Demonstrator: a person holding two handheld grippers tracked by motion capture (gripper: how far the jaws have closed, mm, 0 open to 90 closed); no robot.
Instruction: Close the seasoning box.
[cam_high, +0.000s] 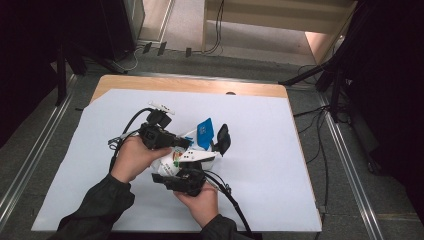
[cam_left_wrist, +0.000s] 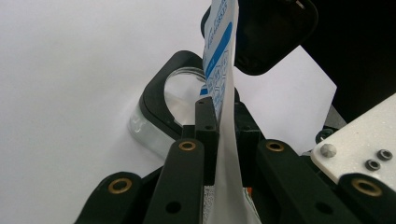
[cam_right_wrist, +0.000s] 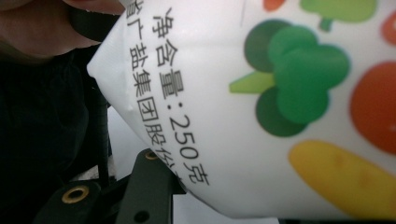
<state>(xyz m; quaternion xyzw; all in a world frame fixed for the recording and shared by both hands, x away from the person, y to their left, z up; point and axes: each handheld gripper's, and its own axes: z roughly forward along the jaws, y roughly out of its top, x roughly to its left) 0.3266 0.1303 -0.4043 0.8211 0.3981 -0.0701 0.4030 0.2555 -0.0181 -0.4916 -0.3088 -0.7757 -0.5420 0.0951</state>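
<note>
I held the white bag (cam_high: 192, 152) up over the desk (cam_high: 260, 165), my left tool (cam_high: 182, 144) pinching its flat top edge and my right tool (cam_high: 192, 172) squeezing its fat bottom, so next I probably needed a careful pull to open it.

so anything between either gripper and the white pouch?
Nothing visible. The left gripper is already shut on the white pouch, pinching its thin sealed edge. The right gripper sits right against the pouch's printed body; whether its jaws press on it can't be told.
</note>
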